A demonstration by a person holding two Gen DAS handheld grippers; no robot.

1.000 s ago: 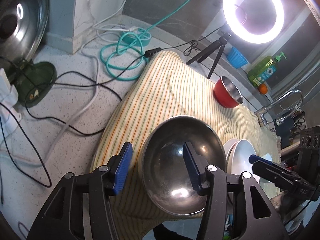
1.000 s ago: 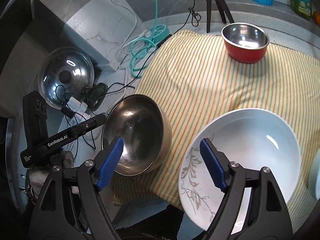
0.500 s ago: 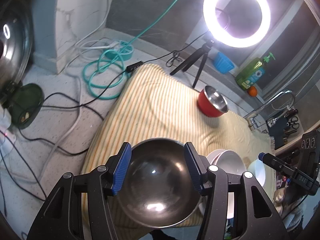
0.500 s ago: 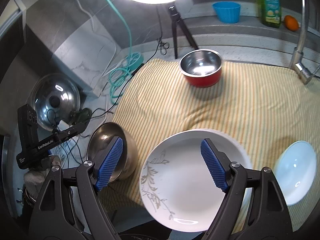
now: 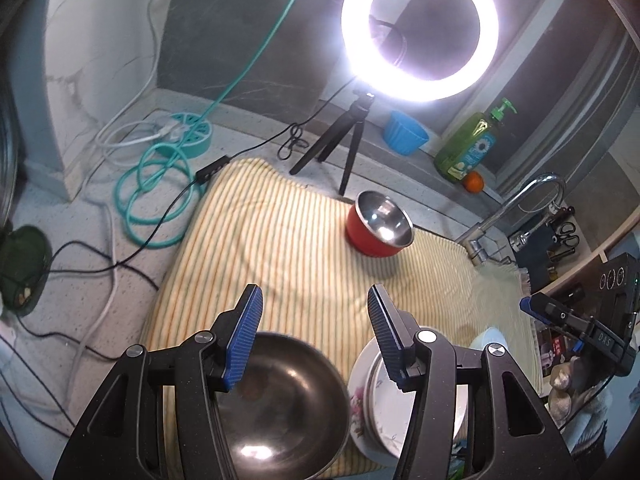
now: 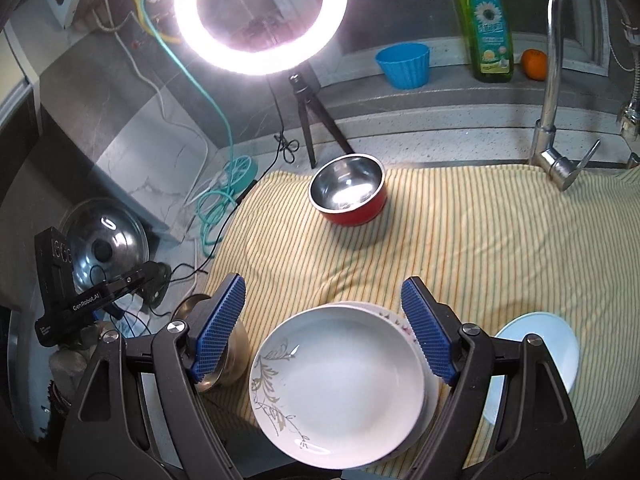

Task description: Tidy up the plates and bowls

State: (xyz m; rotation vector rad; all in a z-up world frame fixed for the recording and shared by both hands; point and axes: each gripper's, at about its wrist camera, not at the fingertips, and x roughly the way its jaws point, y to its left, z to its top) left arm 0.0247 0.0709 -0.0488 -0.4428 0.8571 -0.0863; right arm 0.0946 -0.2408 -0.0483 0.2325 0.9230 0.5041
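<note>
1. Both grippers were empty. The left gripper (image 5: 314, 334) sat about half open above the steel bowl (image 5: 280, 404), and the right gripper (image 6: 322, 326) was wide open over the stacked white plates (image 6: 340, 384).
2. Steel bowl and plates were side by side at the near edge of the striped cloth (image 6: 480, 240) on the counter. The red bowl (image 6: 348, 192) was well apart at the back, and a small pale dish (image 6: 536, 344) lay just right of the plates.
3. Looked like a between-picks step to me. Next move probably calls for reaching the red bowl and nesting it with the steel one.

Lit ring light (image 6: 260, 16), soap bottle (image 6: 490, 32), orange (image 6: 535, 64)
</note>
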